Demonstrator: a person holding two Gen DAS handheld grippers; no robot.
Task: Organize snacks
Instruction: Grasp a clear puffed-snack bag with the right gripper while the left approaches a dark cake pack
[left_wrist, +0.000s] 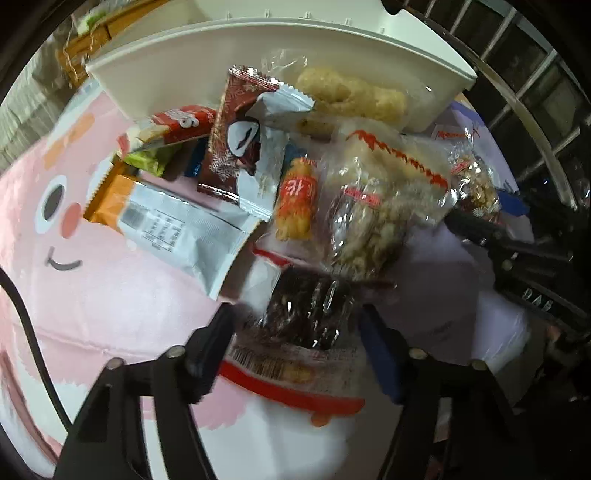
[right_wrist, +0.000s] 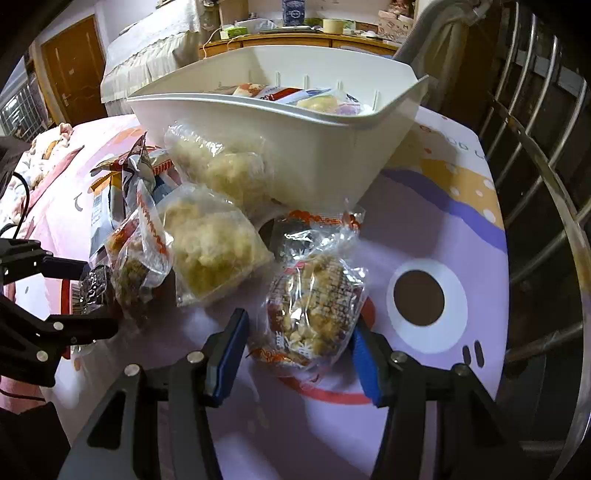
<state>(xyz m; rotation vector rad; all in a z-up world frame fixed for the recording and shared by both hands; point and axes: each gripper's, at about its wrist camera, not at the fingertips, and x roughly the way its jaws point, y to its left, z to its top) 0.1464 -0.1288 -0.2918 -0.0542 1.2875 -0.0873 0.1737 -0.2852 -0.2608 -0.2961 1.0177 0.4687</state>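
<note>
Pink and lilac cartoon-printed cloth (right_wrist: 436, 206) covers the counter, with a metal rail and dark window grille behind it. A white plastic bin (right_wrist: 332, 155) sits at the far side, already holding several wrapped snacks. Ahead of the left gripper (left_wrist: 295, 332) a pile of packets spreads toward the bin: an orange-and-white wrapper (left_wrist: 173, 225), a brown-and-white sachet (left_wrist: 243, 155) and a clear bag of puffed snacks (left_wrist: 373, 206). The left jaws stand apart on either side of a dark, shiny-wrapped snack (left_wrist: 310, 314); contact with the pads cannot be told through the blur. The right gripper (right_wrist: 299, 354) has its jaws apart around a clear packet of crunchy clusters (right_wrist: 317, 302), the blue pads just beside its edges. Two bags of pale puffs (right_wrist: 214, 243) lie beyond to its left, near the bin wall.
</note>
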